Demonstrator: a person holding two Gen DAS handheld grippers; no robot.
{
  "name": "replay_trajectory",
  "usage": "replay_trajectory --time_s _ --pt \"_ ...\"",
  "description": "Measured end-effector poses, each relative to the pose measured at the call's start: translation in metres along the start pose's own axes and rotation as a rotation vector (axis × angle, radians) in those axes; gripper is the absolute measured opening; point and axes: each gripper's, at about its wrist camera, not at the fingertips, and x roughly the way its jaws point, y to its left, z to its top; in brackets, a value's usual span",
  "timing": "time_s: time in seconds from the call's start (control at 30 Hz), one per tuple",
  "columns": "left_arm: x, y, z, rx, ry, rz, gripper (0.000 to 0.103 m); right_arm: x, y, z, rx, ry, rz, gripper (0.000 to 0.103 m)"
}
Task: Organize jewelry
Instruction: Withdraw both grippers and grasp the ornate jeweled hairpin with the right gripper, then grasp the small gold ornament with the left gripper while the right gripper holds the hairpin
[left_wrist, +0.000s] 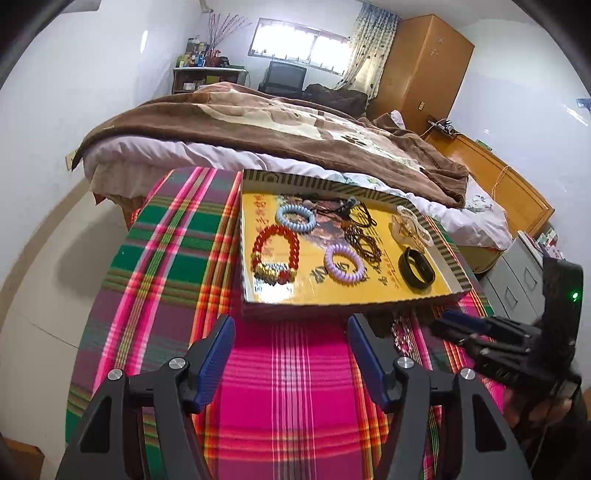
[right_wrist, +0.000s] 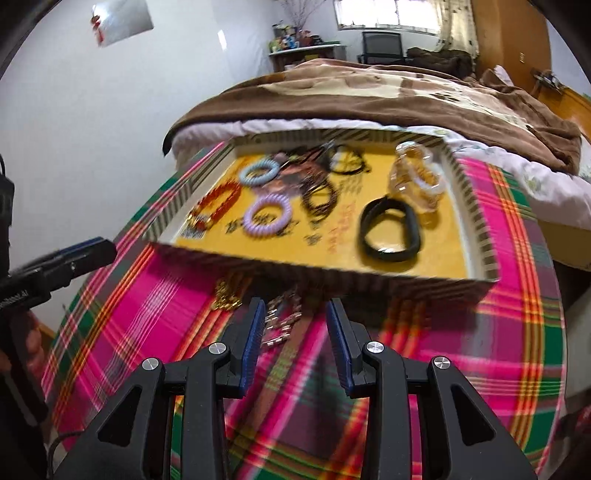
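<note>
- Both claws fill the foreground. Left claw (left_wrist: 291, 341) stands wide apart over bare cloth, gripping nothing. Right claw (right_wrist: 295, 321) has its jaws partly apart, with the silver chain (right_wrist: 280, 321) lying between and just ahead of its tips, not pinched.
- Plaid cloth (left_wrist: 166, 258) covers the bench; loose links may snag or drag on it, so a lift should go straight up, not sideways.
- Tray (left_wrist: 354, 298), a shallow yellow-floored box, sits on the cloth beyond the claws. Most jewelry is already in it: red bead bracelet (left_wrist: 275, 254), two coil bands, dark cords, black band (left_wrist: 416, 266), clear bangles.
- Two pieces lie on the cloth just outside its near wall: the silver chain and a gold chain (right_wrist: 227, 295) beside it.
- Judged step: right claw picks up the silver chain. Settle first, since that view is blurred; close on a bunched part so several links are caught; clear the near wall before lowering into a bare patch of floor.
- Left claw is best kept aside.
</note>
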Motion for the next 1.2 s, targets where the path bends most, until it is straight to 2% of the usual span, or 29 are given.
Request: replay_trajectory --time_s 0.23,0.43,0.47,0.5,0.67,0.83,1.13,1.2 --pt "0.0 0.004 -0.007 -0.013 0.012 0.004 0.063 0.03 0.013 -0.002 -0.009 0.058 -0.051 0.036" --pt "0.006 0.004 -0.009 -0.012 0.031 0.008 0.063 0.035 0.019 -0.006 -0.056 0.074 -0.102 0.036" --pt "0.008 0.003 -0.01 -0.011 0.033 0.007 0.063 0.034 0.019 -0.006 -0.053 0.075 -0.113 0.029" --pt "0.009 0.002 -0.01 -0.009 0.036 0.008 0.063 0.033 0.019 -0.006 -0.05 0.071 -0.117 0.025" --pt "0.019 -0.006 -0.01 0.007 0.058 0.002 0.063 0.026 0.013 -0.01 -0.032 0.058 -0.097 0.025" --pt "0.036 -0.022 -0.01 0.037 0.084 -0.016 0.063 0.005 0.005 -0.01 -0.002 0.002 -0.06 0.025" --pt "0.074 -0.059 -0.012 0.129 0.142 -0.039 0.063 -0.016 -0.013 -0.014 0.042 -0.038 -0.067 0.025" --pt "0.082 -0.063 -0.014 0.136 0.152 -0.021 0.063 -0.017 -0.016 -0.014 0.049 -0.042 -0.067 0.025"
